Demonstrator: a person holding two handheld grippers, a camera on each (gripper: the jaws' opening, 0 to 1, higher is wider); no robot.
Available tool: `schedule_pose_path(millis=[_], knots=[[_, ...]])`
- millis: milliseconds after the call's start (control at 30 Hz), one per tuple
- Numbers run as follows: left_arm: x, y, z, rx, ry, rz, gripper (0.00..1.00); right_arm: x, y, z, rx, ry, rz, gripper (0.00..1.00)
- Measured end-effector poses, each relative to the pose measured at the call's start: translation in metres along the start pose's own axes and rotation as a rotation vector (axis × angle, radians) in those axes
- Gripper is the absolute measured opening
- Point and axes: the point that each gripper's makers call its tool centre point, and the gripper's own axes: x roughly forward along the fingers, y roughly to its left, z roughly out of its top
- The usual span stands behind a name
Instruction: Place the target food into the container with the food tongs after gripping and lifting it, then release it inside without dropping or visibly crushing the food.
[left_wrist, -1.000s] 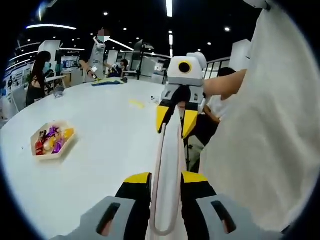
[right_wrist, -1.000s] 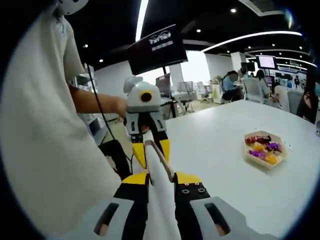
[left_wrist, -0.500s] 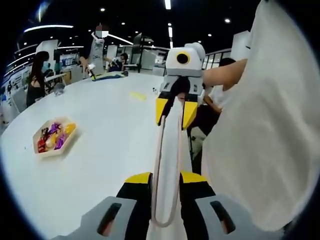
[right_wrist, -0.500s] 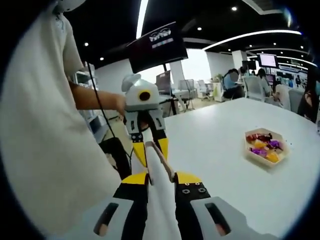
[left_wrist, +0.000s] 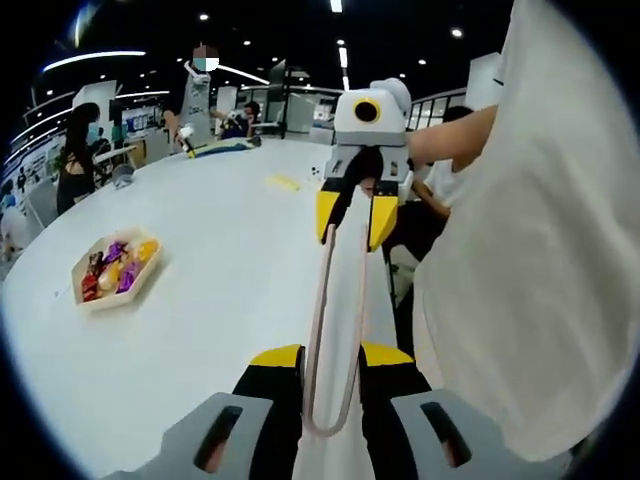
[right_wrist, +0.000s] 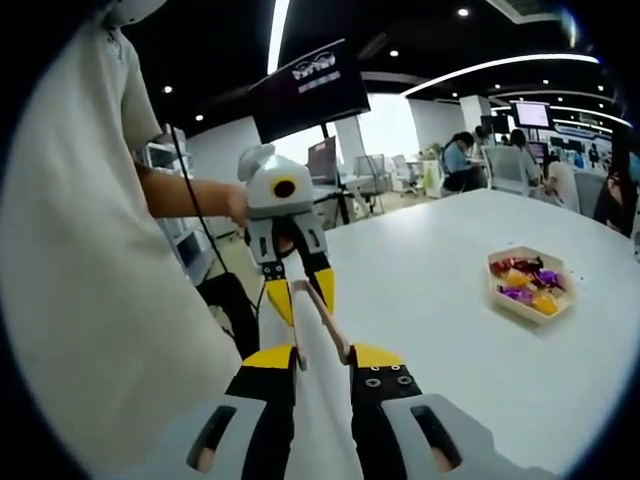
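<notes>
- In the left gripper view the left gripper (left_wrist: 331, 362) has its yellow-tipped jaws closed against the looped end of the white food tongs (left_wrist: 337, 320), one jaw on each side of it.
- The tongs run straight up that view to the right gripper (left_wrist: 356, 218), whose two yellow tips pinch the far end.
- In the right gripper view the right gripper (right_wrist: 320, 358) is likewise clamped on the tongs (right_wrist: 318, 330), and the left gripper (right_wrist: 296, 292) grips the other end further up.
- So the tongs hang in the air between the two grippers, held at both ends above the edge of the white table (left_wrist: 215, 260).
- The container (left_wrist: 113, 272), a pale hexagonal tray, sits on the table well apart from the tongs, to the left in the left gripper view and at (right_wrist: 529, 285) in the right gripper view.
- Inside it lies wrapped food (left_wrist: 118, 272) in purple, orange and red; which piece is the target I cannot tell.
- A person in a pale shirt (left_wrist: 520, 260) stands close beside the grippers, forearm (right_wrist: 190, 198) reaching to the left gripper.
- Other people sit and stand at tables far behind.
</notes>
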Motion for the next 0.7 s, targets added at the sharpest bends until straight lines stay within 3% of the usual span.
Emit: schedule_pose_path(millis=[467, 700], knots=[[0.013, 0.004, -0.015, 0.004, 0.034, 0.022, 0.19, 0.001, -0.004, -0.021, 0.018, 0.026, -0.019, 0.20], [0.029, 0.011, -0.026, 0.015, 0.081, 0.040, 0.19, 0.003, -0.013, -0.040, 0.026, 0.063, -0.032, 0.21]])
